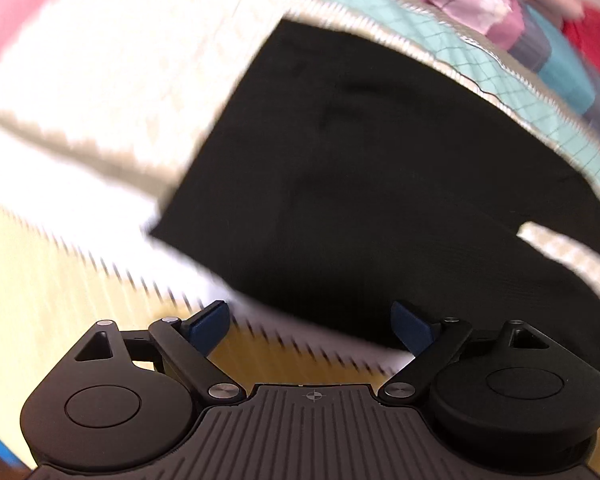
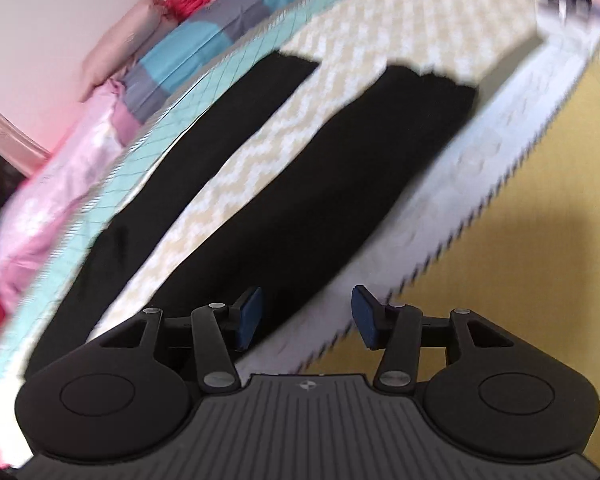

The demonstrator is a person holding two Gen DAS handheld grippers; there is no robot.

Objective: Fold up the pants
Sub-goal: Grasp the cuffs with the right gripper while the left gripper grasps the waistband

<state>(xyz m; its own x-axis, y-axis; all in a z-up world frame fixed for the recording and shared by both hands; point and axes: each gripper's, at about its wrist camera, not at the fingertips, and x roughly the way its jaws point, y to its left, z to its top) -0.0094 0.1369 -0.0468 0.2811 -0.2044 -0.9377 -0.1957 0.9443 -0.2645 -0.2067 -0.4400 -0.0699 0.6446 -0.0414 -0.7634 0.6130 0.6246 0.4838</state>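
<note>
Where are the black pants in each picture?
Left wrist view: the black pants fill the middle and right, waist end spread flat.
Right wrist view: the two legs run diagonally up the middle, apart.
Shared landmark: the mint-green checked strip along the pants' far side.

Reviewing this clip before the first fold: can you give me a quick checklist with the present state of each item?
1. Left gripper open, nothing between its fingers: ok.
2. Right gripper open, nothing between its fingers: ok.
3. Black pants lie flat on the patterned sheet: ok.
4. Legs apart, not yet folded together: ok.
5. Waistband corners free of wrinkles: cannot tell, blurred.
</note>
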